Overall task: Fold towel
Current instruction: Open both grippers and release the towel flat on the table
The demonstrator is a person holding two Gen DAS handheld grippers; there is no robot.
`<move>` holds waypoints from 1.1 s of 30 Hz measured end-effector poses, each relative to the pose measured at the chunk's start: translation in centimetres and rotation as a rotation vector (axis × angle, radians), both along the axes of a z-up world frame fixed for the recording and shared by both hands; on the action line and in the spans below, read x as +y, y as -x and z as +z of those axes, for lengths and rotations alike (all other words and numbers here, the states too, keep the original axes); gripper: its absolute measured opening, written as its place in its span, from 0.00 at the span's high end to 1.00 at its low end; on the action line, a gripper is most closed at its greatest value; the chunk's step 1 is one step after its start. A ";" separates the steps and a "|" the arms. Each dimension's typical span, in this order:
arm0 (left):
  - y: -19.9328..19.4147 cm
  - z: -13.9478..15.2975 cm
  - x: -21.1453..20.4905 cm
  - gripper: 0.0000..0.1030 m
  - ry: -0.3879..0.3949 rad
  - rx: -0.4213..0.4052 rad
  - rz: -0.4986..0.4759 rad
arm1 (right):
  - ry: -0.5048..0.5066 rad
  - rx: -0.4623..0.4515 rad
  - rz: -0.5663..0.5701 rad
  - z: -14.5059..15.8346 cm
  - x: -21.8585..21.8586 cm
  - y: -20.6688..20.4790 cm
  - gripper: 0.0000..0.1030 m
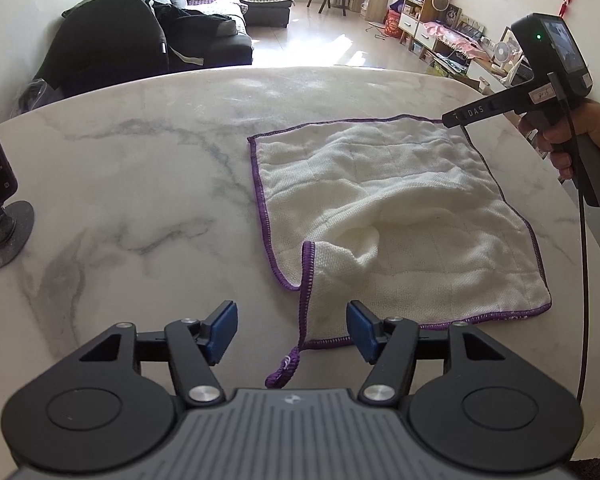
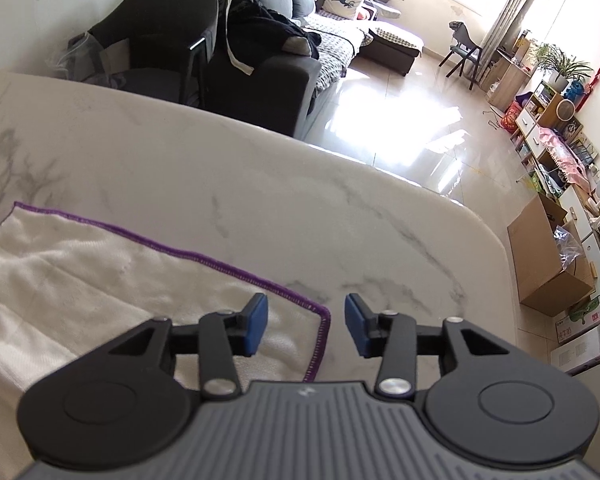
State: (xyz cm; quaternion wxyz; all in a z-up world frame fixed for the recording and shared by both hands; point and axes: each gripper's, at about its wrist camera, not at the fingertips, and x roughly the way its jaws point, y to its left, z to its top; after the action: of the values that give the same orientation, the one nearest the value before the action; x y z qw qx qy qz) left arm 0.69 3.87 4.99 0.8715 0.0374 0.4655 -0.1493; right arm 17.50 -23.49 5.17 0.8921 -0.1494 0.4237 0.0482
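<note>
"DAS" lettering on right tool (image 1: pixel 448 120) above towel (image 1: pixel 400 216)

white towel (image 1: pixel 400 216) w/ purple hem on marble table (image 1: pixel 140 168), nr corner between open left tool (image 1: pixel 292 326) pads

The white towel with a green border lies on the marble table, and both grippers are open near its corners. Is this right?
Not quite: the border is purple, not green, as the left wrist view shows. The rest holds: the towel lies on the marble table, and the left gripper and the right gripper are open near its corners.
</note>
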 end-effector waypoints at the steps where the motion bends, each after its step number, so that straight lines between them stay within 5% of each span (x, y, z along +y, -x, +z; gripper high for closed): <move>1: -0.2 0.2 -0.2 0.40 0.002 -0.004 -0.003 | -0.012 0.001 0.014 0.2 0.3 0.1 0.55; 9: -4.3 0.9 -0.6 0.40 0.041 -0.004 0.014 | -0.038 -0.008 0.064 1.2 1.4 1.0 0.55; 22: -13.1 -0.6 -2.0 0.44 -0.018 0.039 0.088 | -0.029 0.020 0.056 0.7 0.5 1.0 0.55; 29: -15.4 -1.5 -3.0 0.64 -0.070 0.044 0.092 | -0.035 0.063 0.016 0.7 -0.4 0.2 0.56; 33: -16.0 -1.5 -3.1 0.90 -0.070 0.043 0.088 | -0.040 0.096 -0.003 0.3 -0.8 -0.3 0.63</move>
State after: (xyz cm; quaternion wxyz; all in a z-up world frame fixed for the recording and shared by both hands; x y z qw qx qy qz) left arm 16.68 0.74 3.53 0.8652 0.0441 0.4904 -0.0952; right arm 17.82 -24.27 5.43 0.8735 -0.1285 0.4653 0.0626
